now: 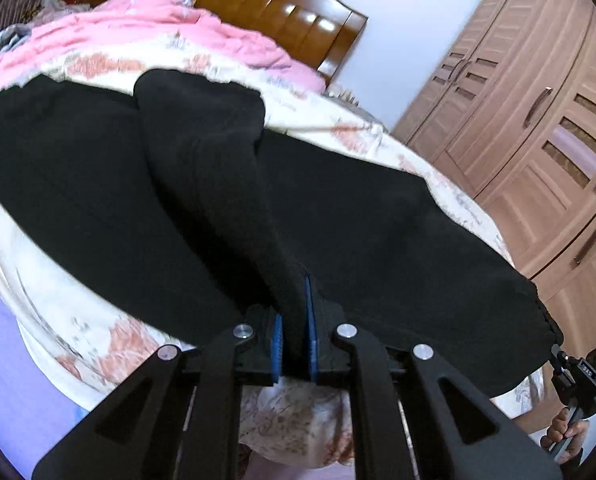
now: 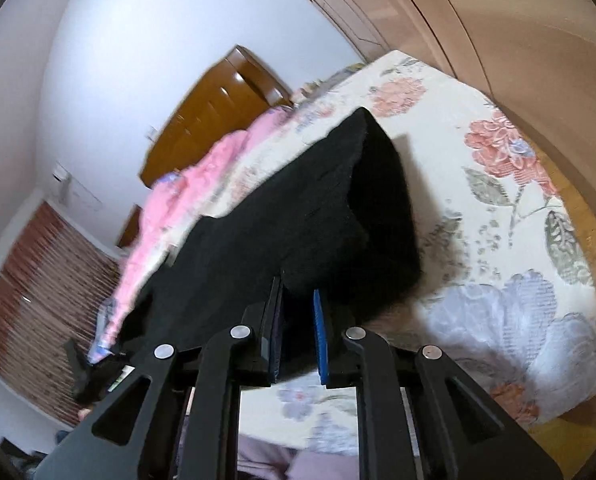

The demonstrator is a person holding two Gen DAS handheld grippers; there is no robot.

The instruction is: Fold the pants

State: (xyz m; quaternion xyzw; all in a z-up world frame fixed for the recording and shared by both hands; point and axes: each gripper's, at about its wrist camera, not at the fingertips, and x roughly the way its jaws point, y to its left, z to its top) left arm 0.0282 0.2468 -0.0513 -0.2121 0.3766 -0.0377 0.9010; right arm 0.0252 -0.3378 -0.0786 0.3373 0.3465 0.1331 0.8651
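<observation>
Because we want to lift one edge and fold it over, both grippers pinch the pants [image 1: 337,220], which lie spread on the bed [image 1: 357,132] below the headboard [image 1: 266,4]. Left gripper [image 1: 294,344] and right gripper [image 2: 298,340] have fingers nearly closed on black cloth. We count one pair of pants, two grippers.

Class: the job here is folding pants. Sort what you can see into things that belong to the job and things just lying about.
Belonging to the job:
black pants
left gripper
right gripper
floral bed sheet

Just lying about:
pink quilt
wooden headboard
wardrobe
</observation>
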